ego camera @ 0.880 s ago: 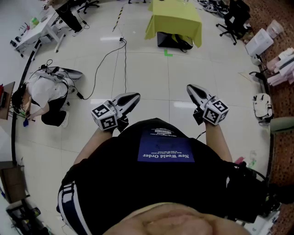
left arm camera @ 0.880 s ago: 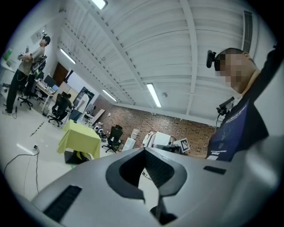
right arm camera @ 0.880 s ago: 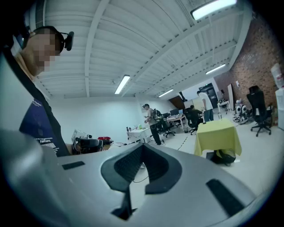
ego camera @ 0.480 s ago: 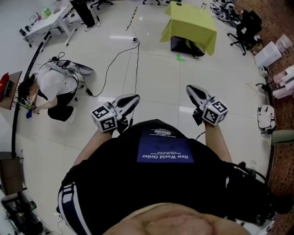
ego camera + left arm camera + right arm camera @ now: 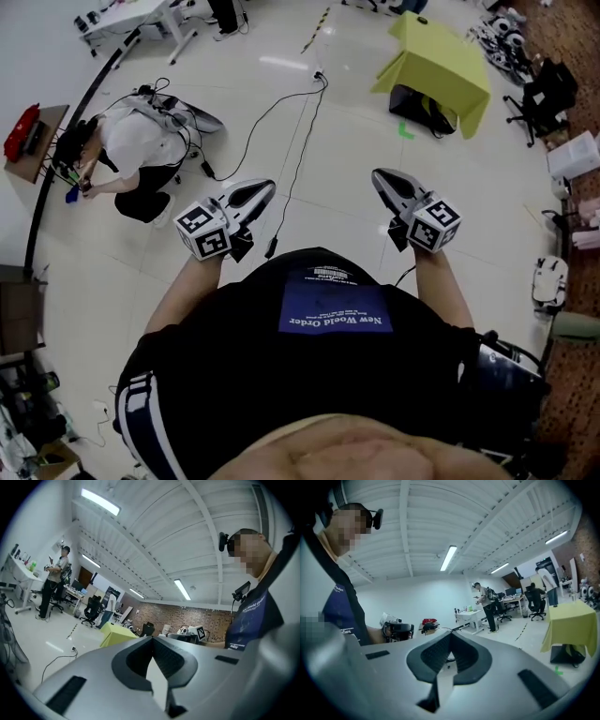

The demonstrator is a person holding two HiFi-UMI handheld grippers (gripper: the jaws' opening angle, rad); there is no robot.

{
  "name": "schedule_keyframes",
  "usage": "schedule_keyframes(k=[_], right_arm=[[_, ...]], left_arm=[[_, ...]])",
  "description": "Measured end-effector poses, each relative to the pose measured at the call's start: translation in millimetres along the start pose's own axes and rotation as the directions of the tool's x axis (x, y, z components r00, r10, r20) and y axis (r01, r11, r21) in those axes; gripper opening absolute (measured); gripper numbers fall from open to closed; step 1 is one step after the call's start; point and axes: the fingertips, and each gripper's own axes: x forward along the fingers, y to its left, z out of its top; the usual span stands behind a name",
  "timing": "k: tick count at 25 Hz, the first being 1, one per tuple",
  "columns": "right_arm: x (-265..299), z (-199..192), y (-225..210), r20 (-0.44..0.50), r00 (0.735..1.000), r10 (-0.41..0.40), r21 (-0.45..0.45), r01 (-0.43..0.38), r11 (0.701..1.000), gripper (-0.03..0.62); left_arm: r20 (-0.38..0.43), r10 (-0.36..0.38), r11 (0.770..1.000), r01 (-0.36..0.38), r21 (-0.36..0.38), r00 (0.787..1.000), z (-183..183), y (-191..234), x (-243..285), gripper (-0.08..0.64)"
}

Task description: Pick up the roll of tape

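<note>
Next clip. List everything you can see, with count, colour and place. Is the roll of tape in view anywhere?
clothed table: one, yellow-green, far right on the floor
bag: one, black, under that table
cables: at least two, black, across the white floor in the middle
crouching person: one, white top, far left on the floor
office chair: at least one, black, right edge
roll of tape: none that I can make out
shirt: one, black with a blue patch, on the person who holds the grippers
left gripper: one, grey and black, jaws shut, empty
right gripper: one, grey and black, jaws shut, empty
</note>
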Motion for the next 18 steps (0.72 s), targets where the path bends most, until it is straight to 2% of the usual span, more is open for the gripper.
schedule_keyframes(k=[4,9,14,18], right_arm=[[47.1,19.6,-20.3,-0.002,0.996,0.091,-0.023,-0.091,0.996,-0.015],[97.4,51.1,-73.6,0.002,0.98,0.201,-0.052,-0.201,0.978,-0.015],[143.7,90.2,-126.8,-0.019,0.947,0.321,-0.068,-0.322,0.944,-0.015],[168.0,115.1,-172.2,-0.009,0.934,0.356,-0.072,-0.356,0.932,-0.015]], left_arm=[[0.027,0.049,0.998,-0.05,0.038,0.998,20.3,32.1,17.6,-0.005],[0.062,0.107,0.99,-0.112,0.081,0.992,50.3,72.9,68.6,-0.005],[0.122,0.186,0.977,-0.196,0.081,0.975,89.5,118.7,115.7,-0.005],[0.15,0.202,0.975,-0.212,0.059,0.968,108.8,150.8,155.1,-0.005]])
